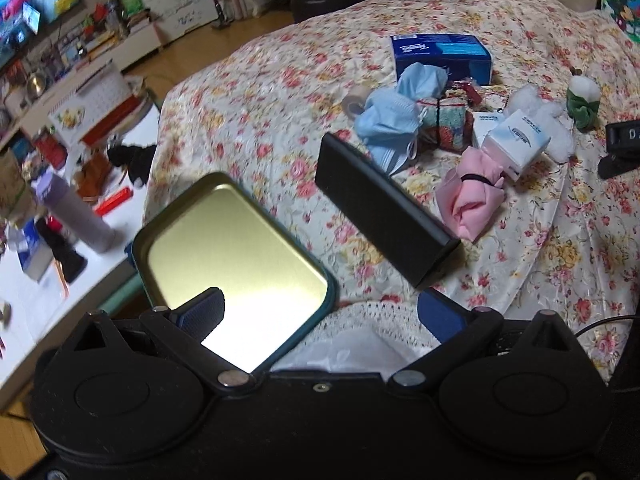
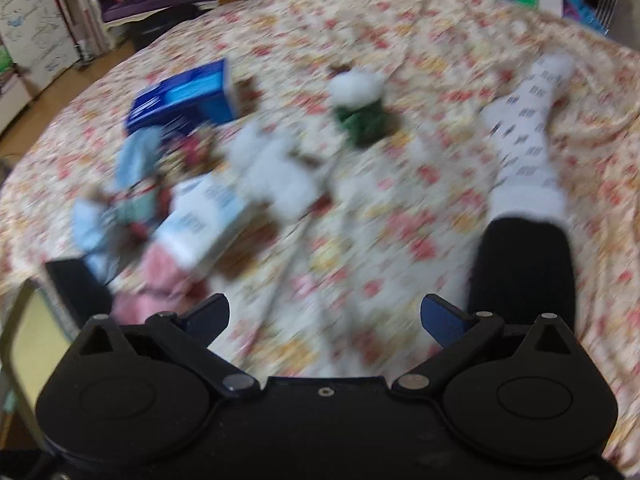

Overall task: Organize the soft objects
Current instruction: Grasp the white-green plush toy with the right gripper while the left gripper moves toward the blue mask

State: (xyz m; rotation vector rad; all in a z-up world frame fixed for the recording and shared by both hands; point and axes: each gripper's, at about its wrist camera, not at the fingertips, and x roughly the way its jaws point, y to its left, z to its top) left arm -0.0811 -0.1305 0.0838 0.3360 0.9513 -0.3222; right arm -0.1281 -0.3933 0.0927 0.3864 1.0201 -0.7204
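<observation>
Soft clutter heaped mid-bed (image 1: 256, 92); open tin (image 1: 236, 256) parked at the near edge, likely as a bin. Left gripper (image 1: 320, 314) and right gripper (image 2: 324, 316) both spread wide, holding nothing.

On the bedspread (image 1: 260, 120), the tissue box (image 1: 440, 56) lay farthest back. Just before it sat the face masks (image 1: 396, 116), with a tape roll (image 1: 355, 102) to their left and a knitted bundle (image 1: 448, 124) touching them on the right. Right of that lay a tissue packet (image 1: 516, 140) against cotton wool (image 1: 536, 104), a scrunchie (image 1: 582, 106) farther right. A folded cloth (image 1: 468, 200) lay before the packet. Nearest, the tin lid (image 1: 236, 260) stood left of a flat case (image 1: 384, 208). A low table (image 1: 60, 280) stood left of the bed.
</observation>
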